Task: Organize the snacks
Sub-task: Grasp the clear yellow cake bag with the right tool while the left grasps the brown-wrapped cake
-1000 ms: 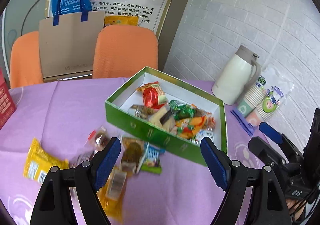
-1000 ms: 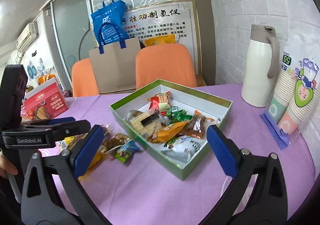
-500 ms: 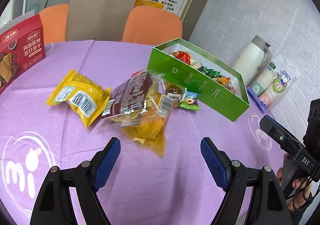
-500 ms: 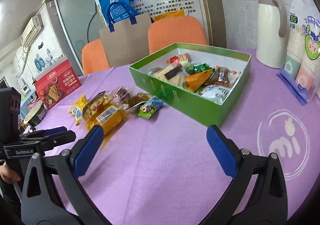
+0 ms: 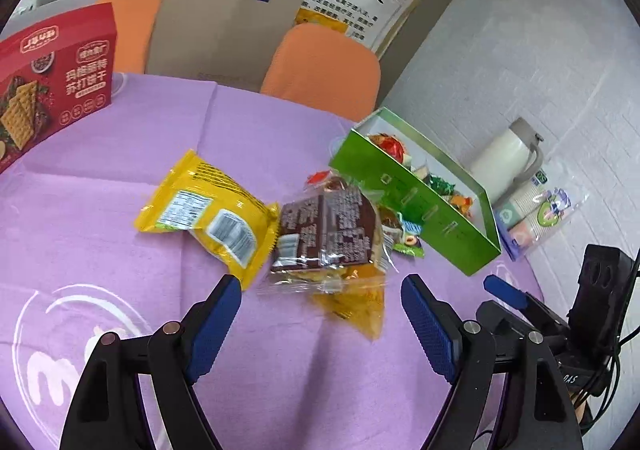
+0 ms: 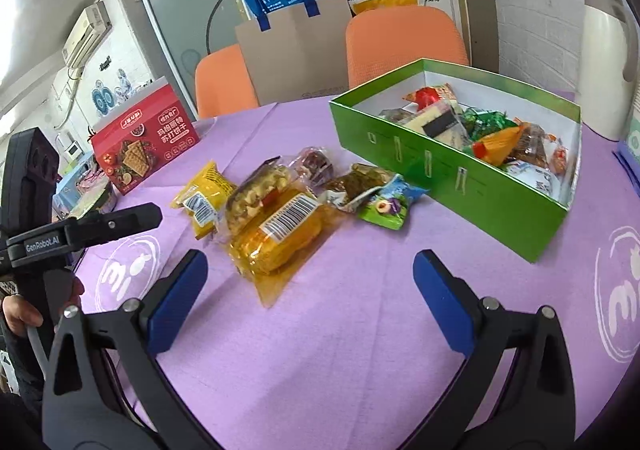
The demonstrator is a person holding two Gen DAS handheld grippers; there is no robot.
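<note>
A: We see both jaws wide apart, left gripper [image 5: 321,310] and right gripper [image 6: 310,290], nothing between either; bare purple tablecloth [image 6: 340,350] lies nearest us.

B: Beyond them, mid-tabletop, we find the loose snacks [image 6: 276,226]; the yellow packet [image 5: 208,216] lies leftmost; the green box [image 6: 460,178] of snacks sits toward the far right edge; the red biscuit box [image 5: 48,78] stands far left.
</note>
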